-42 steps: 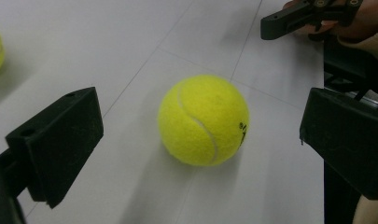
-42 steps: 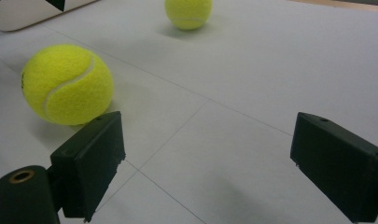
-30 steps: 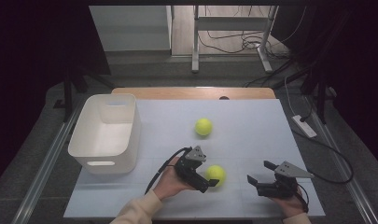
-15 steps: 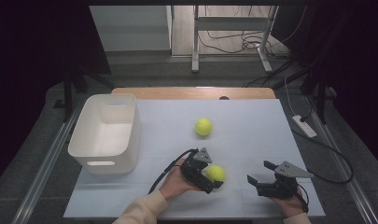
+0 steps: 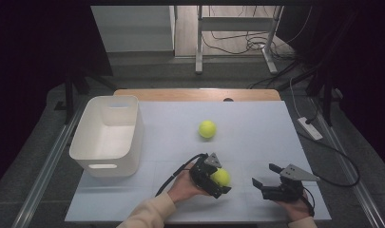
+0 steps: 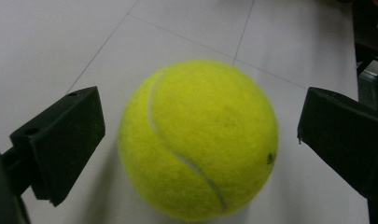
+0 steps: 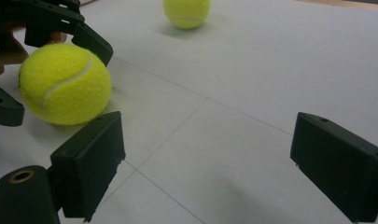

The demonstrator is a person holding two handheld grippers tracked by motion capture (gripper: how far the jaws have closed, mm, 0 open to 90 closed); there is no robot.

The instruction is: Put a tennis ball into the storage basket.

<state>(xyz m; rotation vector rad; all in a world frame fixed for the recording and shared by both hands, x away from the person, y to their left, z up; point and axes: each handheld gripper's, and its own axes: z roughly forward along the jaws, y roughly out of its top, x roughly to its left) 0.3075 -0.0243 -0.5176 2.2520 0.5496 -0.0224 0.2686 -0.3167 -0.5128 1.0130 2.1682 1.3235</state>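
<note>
A yellow tennis ball rests on the white table near its front edge. My left gripper is open, its jaws standing on either side of the ball with a gap each side. A second tennis ball lies farther back near the middle of the table. My right gripper is open at the front right, with nothing between its jaws, pointing left toward the near ball.
A white plastic bin stands at the left of the table. Beyond the table's far wooden edge are desk legs and cables on the floor. A power strip lies to the right.
My left gripper has moved right and forward, so its open jaws now straddle the near ball. The right gripper has stayed put.
</note>
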